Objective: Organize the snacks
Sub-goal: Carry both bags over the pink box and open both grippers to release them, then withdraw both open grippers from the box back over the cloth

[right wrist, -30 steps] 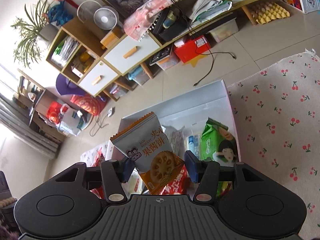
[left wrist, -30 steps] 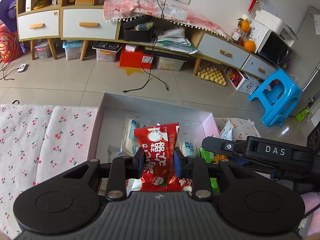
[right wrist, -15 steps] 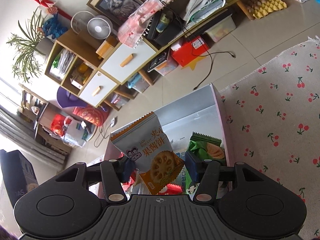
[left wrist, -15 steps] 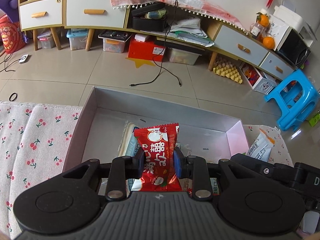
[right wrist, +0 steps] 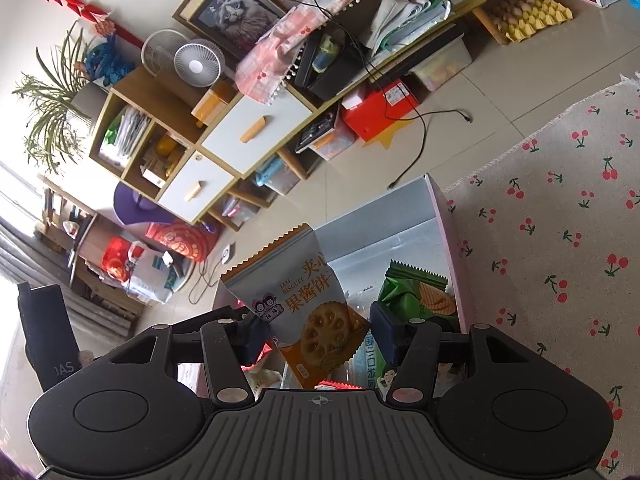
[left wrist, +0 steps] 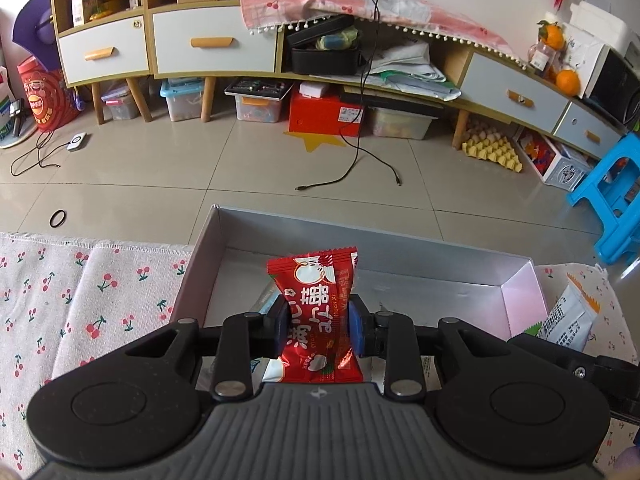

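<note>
Since a second ago both tools have dipped toward the box, and in the left wrist view the other tool's dark body, which then crossed the right side of the picture, now shows only at the lower right edge.

Left tool (left wrist: 319,330): its two pads are clamped on a red snack packet (left wrist: 318,312), pinching it at the waist so the wrapper stands upright with its crimped top edge free above the pads. It hangs over the near part of an open, shallow box (left wrist: 400,280) with grey inner walls and pink outer sides. Part of a pale wrapper shows just behind the left pad, on the box floor.

Right tool (right wrist: 316,332): its jaws are opening, and a grey-and-orange jam biscuit packet (right wrist: 308,308) is between them. The left pad touches the packet's edge, while the right pad stands clear of it with a gap showing. The packet leans to the left, its serrated top pointing up and away. Below and beside it, inside the same box (right wrist: 440,216), lie a green packet (right wrist: 416,296) against the pink right wall and a pale blue-printed one under the right finger; a bit of red wrapper shows at the very bottom.

The box sits on the counter, which is covered by a cherry-print cloth (right wrist: 560,220). Another grey-and-orange packet (left wrist: 570,316) lies on the cloth just outside the box's right wall in the left wrist view. Beyond the counter is a tiled floor (left wrist: 200,168).
</note>
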`<state>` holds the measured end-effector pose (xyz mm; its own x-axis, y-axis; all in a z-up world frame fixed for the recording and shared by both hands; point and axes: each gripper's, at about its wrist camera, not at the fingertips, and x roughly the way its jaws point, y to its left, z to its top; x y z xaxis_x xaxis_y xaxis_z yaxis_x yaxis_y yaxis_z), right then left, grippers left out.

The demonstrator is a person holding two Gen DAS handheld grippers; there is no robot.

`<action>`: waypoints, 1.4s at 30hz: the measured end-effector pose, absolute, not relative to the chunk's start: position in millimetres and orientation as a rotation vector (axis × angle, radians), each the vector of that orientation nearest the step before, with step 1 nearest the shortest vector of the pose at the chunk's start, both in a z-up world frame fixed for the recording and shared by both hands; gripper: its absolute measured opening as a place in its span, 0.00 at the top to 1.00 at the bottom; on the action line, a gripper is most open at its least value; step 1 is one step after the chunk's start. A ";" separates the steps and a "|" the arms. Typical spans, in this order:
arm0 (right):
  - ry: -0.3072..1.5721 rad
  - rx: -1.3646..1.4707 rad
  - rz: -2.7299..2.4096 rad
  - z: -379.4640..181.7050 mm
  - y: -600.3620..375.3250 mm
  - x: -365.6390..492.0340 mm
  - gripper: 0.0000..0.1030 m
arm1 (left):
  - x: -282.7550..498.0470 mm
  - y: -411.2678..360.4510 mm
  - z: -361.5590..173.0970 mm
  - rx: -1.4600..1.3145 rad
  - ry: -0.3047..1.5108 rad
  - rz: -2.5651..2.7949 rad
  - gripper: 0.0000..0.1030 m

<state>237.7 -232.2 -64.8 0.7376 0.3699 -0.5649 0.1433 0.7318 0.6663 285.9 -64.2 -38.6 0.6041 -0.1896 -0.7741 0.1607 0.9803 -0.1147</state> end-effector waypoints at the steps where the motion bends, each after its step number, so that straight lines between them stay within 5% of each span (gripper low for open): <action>1: 0.749 0.752 0.137 -64.3 -232.0 238.1 0.46 | 284.9 -64.2 -38.1 -0.039 0.897 -0.203 0.70; 3: 0.751 0.753 0.142 -62.7 -231.7 238.8 0.40 | 284.3 -62.9 -36.8 -0.065 0.892 -0.221 0.50; 5: 0.739 0.747 0.131 -58.5 -230.6 237.0 0.28 | 282.6 -61.8 -34.8 -0.079 0.881 -0.212 0.43; 8: 0.728 0.715 0.122 -50.8 -228.6 235.1 0.21 | 278.6 -59.7 -31.6 -0.084 0.889 -0.215 0.41; 42: 0.715 0.480 0.079 33.1 -180.6 94.8 0.14 | 130.6 -11.3 19.8 -0.075 0.837 -0.260 0.11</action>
